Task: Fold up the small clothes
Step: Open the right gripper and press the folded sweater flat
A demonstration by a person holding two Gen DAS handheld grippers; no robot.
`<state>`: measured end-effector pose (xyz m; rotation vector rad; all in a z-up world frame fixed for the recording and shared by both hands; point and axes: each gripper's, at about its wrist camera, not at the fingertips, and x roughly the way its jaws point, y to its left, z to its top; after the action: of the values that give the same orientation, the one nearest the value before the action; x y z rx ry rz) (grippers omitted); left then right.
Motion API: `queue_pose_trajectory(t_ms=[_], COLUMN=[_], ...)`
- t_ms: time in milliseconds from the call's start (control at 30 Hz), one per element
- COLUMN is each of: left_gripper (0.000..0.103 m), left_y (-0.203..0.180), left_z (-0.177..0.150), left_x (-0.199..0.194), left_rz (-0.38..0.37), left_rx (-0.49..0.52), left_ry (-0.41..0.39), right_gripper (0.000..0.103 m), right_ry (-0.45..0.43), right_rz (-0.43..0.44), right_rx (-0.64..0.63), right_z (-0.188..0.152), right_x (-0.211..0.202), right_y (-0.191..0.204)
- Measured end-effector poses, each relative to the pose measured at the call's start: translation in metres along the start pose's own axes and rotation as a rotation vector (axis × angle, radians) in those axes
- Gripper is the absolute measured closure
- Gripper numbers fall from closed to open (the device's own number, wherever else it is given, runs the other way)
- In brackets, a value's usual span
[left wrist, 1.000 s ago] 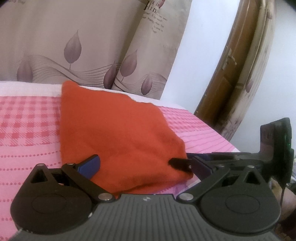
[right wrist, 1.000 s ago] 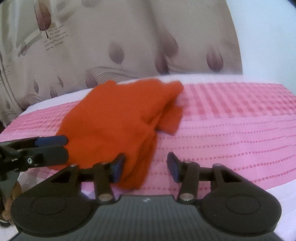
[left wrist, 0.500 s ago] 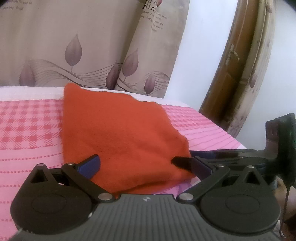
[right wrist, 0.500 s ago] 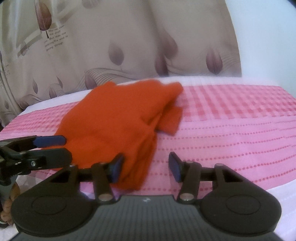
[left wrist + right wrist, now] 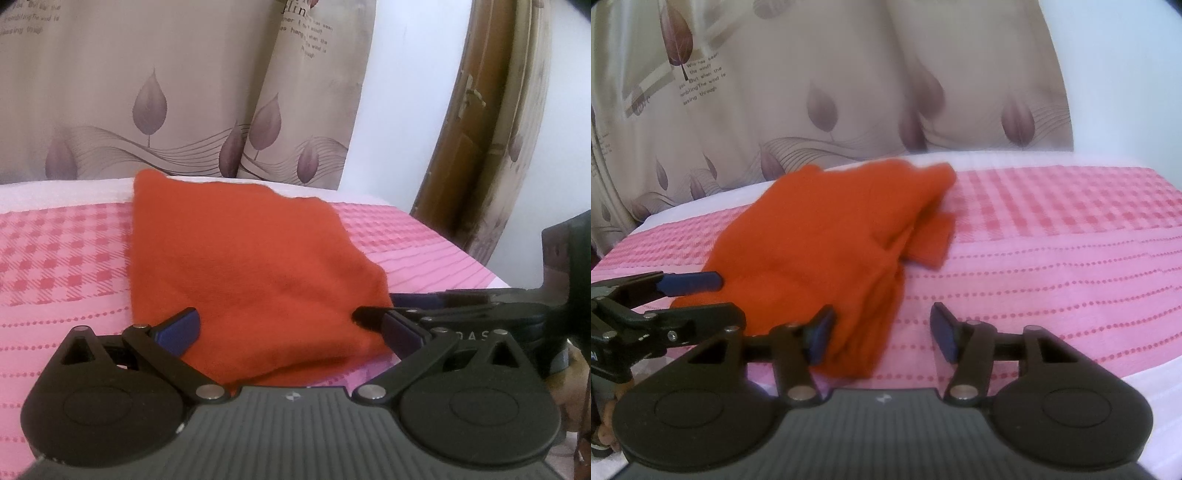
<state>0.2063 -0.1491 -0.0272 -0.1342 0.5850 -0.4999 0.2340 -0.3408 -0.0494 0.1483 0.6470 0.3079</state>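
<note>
An orange garment [image 5: 240, 266] lies folded on the pink checked bedspread [image 5: 62, 266]. My left gripper [image 5: 288, 325] is open, with its fingers on either side of the garment's near edge. In the right wrist view the same garment [image 5: 827, 243] lies left of centre, with a loose flap at its right. My right gripper [image 5: 881, 328] is open at the garment's near corner, and its left finger [image 5: 822, 332] touches the cloth. The right gripper shows at the right of the left wrist view [image 5: 480, 317]. The left gripper shows at the left of the right wrist view [image 5: 665, 295].
A beige curtain [image 5: 147, 92] with leaf print hangs behind the bed. A wooden door frame [image 5: 465, 140] stands at the right. The bed's white edge [image 5: 1108, 376] runs along the near right. The pink spread stretches to the right of the garment [image 5: 1052, 266].
Both grippers have pulled back and tilted up slightly, so the garment sits lower in each view. The garment has not moved. Both grippers stay open.
</note>
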Motion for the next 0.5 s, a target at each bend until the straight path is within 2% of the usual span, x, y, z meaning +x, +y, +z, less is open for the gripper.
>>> queue_pose_trajectory(t_ms=[500], left_gripper=[0.000], left_y=[-0.0056], left_z=[-0.0004], left_x=[0.0026], left_rz=[0.053], left_rx=[0.027], left_ry=[0.008], right_gripper=[0.046], right_ry=[-0.006], right_rz=[0.014], right_rx=[0.024], right_z=[-0.0003], right_x=[0.0003], right_y=[-0.0033])
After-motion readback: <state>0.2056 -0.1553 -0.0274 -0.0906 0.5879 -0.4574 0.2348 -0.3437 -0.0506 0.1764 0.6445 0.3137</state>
